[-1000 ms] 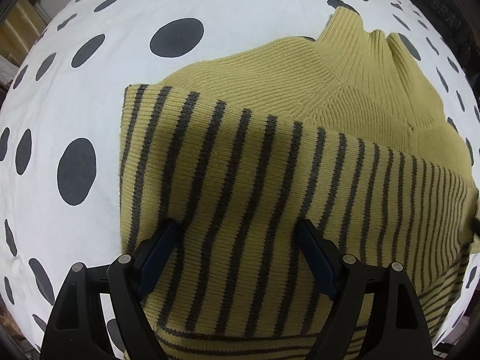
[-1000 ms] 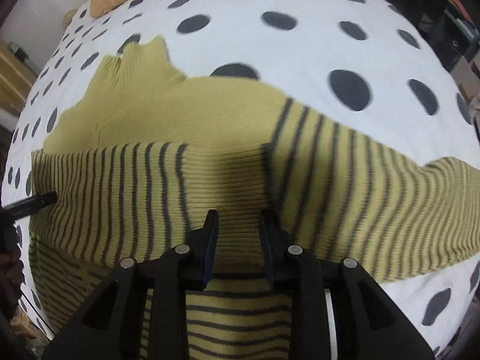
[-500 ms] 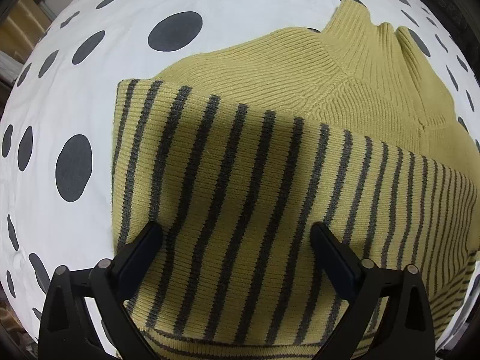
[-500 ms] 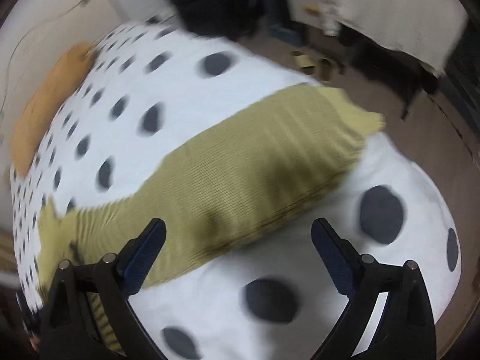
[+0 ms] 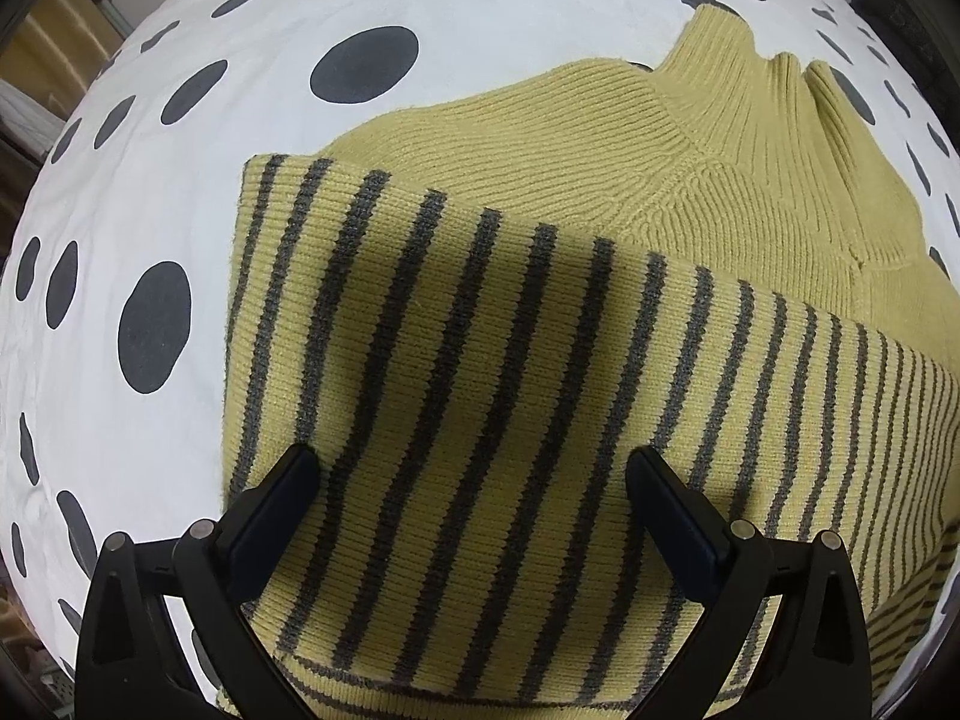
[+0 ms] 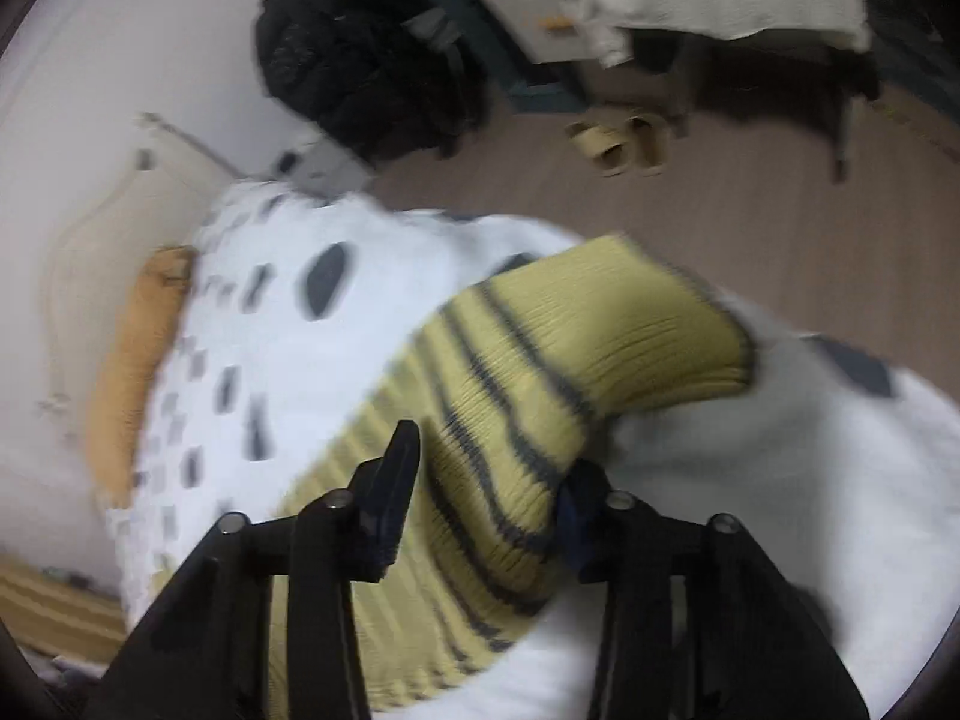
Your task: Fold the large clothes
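An olive-yellow sweater point(image 5: 540, 360) with dark stripes lies on a white bedspread with dark dots point(image 5: 150, 120). Its striped lower part is folded up over the plain ribbed chest; the collar point(image 5: 750, 78) points away. My left gripper point(image 5: 474, 480) is open above the folded striped part, one finger on each side, holding nothing. In the blurred right wrist view my right gripper point(image 6: 492, 480) is closed around the striped sleeve point(image 6: 510, 420), whose plain cuff point(image 6: 648, 336) rises off the bedspread point(image 6: 750, 510).
An orange pillow point(image 6: 132, 360) lies at the bed's far end by the wall. Beyond the bed edge are the floor, a pair of slippers point(image 6: 624, 144), a black bag point(image 6: 360, 72) and furniture.
My right gripper swung from the sweater body to the sleeve, opened wide, then closed on it. My left gripper opened wider and stayed over the fold.
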`<state>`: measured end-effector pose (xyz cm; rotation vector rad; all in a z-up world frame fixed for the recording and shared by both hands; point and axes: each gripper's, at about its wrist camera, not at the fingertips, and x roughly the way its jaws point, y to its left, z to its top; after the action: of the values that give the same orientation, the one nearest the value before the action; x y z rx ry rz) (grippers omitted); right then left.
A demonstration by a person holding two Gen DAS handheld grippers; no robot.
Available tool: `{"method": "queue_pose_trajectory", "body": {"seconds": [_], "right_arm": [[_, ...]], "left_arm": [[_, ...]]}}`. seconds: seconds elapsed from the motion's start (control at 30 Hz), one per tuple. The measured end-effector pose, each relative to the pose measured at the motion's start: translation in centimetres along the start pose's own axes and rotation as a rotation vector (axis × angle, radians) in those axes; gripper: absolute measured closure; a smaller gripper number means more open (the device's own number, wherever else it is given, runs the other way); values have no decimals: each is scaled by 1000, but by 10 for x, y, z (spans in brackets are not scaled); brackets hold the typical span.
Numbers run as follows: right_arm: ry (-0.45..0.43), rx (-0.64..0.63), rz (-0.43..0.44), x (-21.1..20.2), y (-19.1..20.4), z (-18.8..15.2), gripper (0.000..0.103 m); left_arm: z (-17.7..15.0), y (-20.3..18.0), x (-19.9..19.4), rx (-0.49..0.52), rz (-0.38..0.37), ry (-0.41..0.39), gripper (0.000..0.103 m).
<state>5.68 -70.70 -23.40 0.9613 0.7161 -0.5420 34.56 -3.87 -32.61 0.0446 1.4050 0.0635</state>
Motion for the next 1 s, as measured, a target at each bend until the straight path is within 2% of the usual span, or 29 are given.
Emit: {"method": "queue_pose_trajectory", "body": {"seconds": [0.07, 0.13, 0.23, 0.3, 0.37, 0.5, 0.57, 0.6, 0.7, 0.77, 0.8, 0.87, 0.93, 1.0], "right_arm": [[22, -1, 78, 3, 18, -4, 78], [21, -16, 154, -1, 40, -13, 78], [42, -48, 324, -11, 100, -37, 79], [85, -73, 450, -16, 150, -63, 79], [157, -72, 558, -8, 194, -92, 79], [428, -137, 670, 35, 292, -196, 79], [577, -186, 652, 59, 328, -259, 79], [614, -198, 641, 65, 335, -279, 76], [779, -294, 538, 87, 356, -347, 76], [803, -417, 423, 86, 365, -366, 56], [787, -474, 380, 80, 367, -367, 47], [733, -529, 355, 66, 370, -359, 47], [704, -484, 365, 53, 362, -340, 36], [664, -431, 338, 41, 346, -317, 34]], "left_arm": [[4, 0, 0, -1, -3, 5, 0], [11, 11, -6, -10, -12, 12, 1], [14, 14, -10, -29, -41, 26, 1], [14, 15, -15, -27, -65, 44, 1], [13, 19, -22, -32, -104, 54, 1], [4, 37, -36, -105, -237, 72, 1], [-1, 39, -39, -121, -301, 93, 1], [-4, 37, -41, -116, -328, 97, 1], [-10, 24, -49, -71, -380, 81, 1], [-11, 18, -50, -67, -409, 75, 1], [-11, 16, -49, -75, -421, 82, 1], [-13, 10, -46, -99, -460, 102, 1], [-11, 4, -42, -122, -505, 113, 1], [-7, -8, -37, -119, -515, 116, 1]]}}
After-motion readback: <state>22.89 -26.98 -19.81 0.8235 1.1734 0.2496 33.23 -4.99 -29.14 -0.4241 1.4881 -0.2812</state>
